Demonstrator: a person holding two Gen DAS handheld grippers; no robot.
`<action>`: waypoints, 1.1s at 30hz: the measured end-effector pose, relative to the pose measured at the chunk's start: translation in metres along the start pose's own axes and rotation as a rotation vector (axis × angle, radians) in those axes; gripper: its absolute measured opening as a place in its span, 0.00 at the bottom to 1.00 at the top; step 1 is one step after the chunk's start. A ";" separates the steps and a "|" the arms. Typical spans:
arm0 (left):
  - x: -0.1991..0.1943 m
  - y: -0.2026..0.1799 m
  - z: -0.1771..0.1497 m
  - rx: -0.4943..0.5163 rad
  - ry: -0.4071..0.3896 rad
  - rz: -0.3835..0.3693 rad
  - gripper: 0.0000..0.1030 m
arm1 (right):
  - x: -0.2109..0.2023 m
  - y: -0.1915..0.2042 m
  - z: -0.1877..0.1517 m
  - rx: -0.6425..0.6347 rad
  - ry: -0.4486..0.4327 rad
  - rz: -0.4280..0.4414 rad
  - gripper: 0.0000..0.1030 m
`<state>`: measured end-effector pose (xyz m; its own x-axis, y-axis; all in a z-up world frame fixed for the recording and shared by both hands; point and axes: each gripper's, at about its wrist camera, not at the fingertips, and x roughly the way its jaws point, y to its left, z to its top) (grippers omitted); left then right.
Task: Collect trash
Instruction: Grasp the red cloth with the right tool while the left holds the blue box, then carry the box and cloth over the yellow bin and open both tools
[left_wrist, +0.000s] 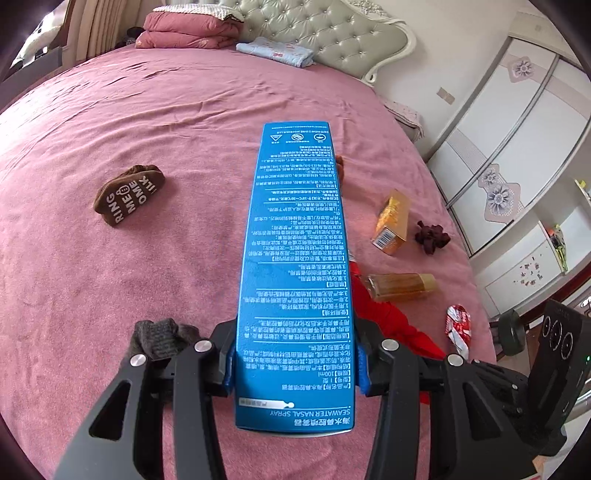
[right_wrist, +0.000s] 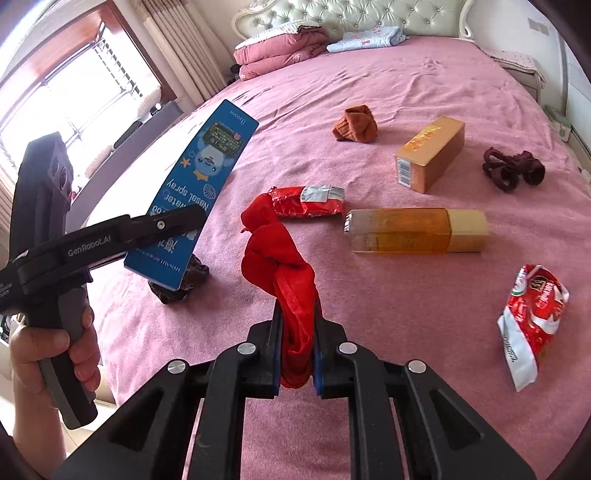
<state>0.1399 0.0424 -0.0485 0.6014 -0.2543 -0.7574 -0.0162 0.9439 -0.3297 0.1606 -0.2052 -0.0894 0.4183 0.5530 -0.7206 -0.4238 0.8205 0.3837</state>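
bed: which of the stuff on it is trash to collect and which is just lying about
Trash: blue box, orange box, bottle, two red wrappers.

Lying about: brown sock, orange sock, red cloth, folded quilt.

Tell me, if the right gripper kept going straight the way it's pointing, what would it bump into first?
Probably the bed's pink cover, near the red wrapper. The right gripper, holding a red cloth, points down at it; depth is unclear.
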 end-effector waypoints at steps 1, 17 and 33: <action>-0.002 -0.007 -0.002 0.015 0.003 -0.002 0.44 | -0.006 -0.005 0.000 0.007 -0.012 -0.004 0.12; 0.011 -0.133 -0.046 0.178 0.067 -0.130 0.44 | -0.128 -0.091 -0.027 0.114 -0.204 -0.128 0.12; 0.063 -0.266 -0.088 0.353 0.195 -0.226 0.44 | -0.210 -0.198 -0.083 0.289 -0.275 -0.263 0.12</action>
<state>0.1118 -0.2434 -0.0582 0.3968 -0.4650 -0.7914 0.3914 0.8656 -0.3124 0.0896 -0.4955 -0.0623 0.6950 0.3068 -0.6503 -0.0501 0.9229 0.3818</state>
